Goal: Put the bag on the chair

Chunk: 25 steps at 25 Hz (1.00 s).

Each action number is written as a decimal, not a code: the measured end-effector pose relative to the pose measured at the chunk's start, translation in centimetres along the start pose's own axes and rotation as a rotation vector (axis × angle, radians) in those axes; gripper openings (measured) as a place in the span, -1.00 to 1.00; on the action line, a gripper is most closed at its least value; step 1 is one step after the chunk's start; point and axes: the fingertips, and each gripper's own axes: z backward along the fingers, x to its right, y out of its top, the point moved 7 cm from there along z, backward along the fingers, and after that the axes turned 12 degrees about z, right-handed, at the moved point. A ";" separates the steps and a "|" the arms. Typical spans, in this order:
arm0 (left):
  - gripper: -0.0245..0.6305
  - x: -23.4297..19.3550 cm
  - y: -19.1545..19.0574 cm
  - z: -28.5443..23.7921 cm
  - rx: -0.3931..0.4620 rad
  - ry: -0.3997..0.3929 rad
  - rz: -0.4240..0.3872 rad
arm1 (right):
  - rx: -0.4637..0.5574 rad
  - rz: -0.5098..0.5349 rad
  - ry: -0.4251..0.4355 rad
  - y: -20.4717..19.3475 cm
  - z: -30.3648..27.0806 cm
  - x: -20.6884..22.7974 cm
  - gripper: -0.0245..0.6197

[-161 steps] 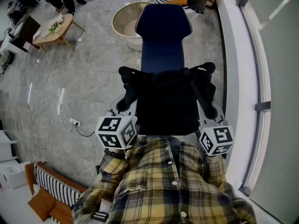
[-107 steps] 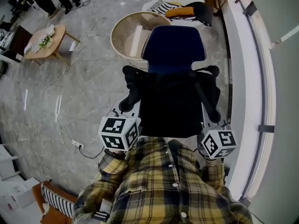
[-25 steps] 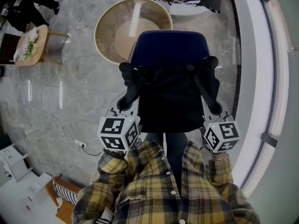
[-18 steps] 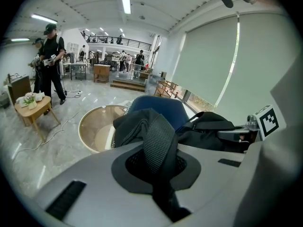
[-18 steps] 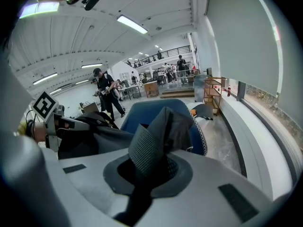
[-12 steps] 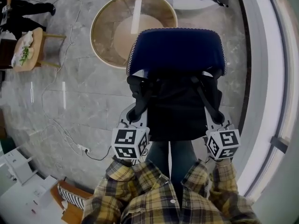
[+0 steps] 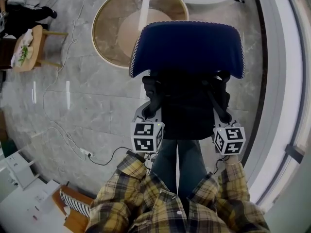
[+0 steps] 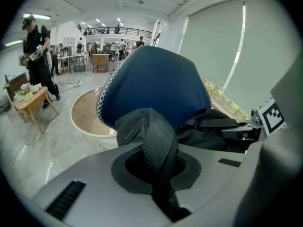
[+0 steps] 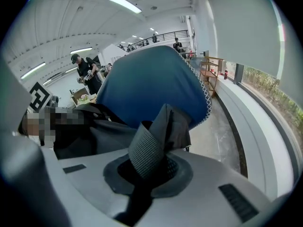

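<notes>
In the left gripper (image 7: 146, 114), jaws narrowed to a slit and pinching the woven left strap (image 8: 158, 145); same in the right gripper (image 7: 224, 121), clamped tight on the right strap (image 9: 147, 155). Just ahead of both sets of jaws and slung between them, the black bag (image 7: 187, 106), carried by those two straps. Directly beyond the bag, the blue backrest of the chair (image 7: 187, 47), close against the bag's far side; seat hidden beneath the bag, contact with it impossible to judge. Farther off, past the backrest and toward the left gripper's side, a round table (image 7: 121, 28). Judged as the placing step, late in the task: bag over the chair but not yet let go. Next, most likely: lower both grippers evenly, down to slack straps; check for a steady rest against the backrest with no tipping forward; then open both pairs of jaws and draw back clear of the webbing
</notes>
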 end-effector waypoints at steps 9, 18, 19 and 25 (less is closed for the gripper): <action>-0.82 -1.4 -4.1 -3.5 -0.058 0.036 0.010 | -0.077 0.040 -0.005 -4.1 -3.3 -0.4 -0.83; -0.82 -3.0 -5.7 -5.2 -0.057 0.037 0.062 | -0.097 0.102 -0.013 -5.1 -4.9 -1.1 -0.83; -0.82 -3.2 -5.9 -5.5 -0.063 0.040 0.070 | -0.103 0.112 -0.013 -5.2 -5.2 -1.3 -0.82; -0.76 -4.5 -7.4 -7.4 -0.121 0.063 0.101 | -0.150 0.130 -0.018 -6.7 -6.7 -1.4 -0.75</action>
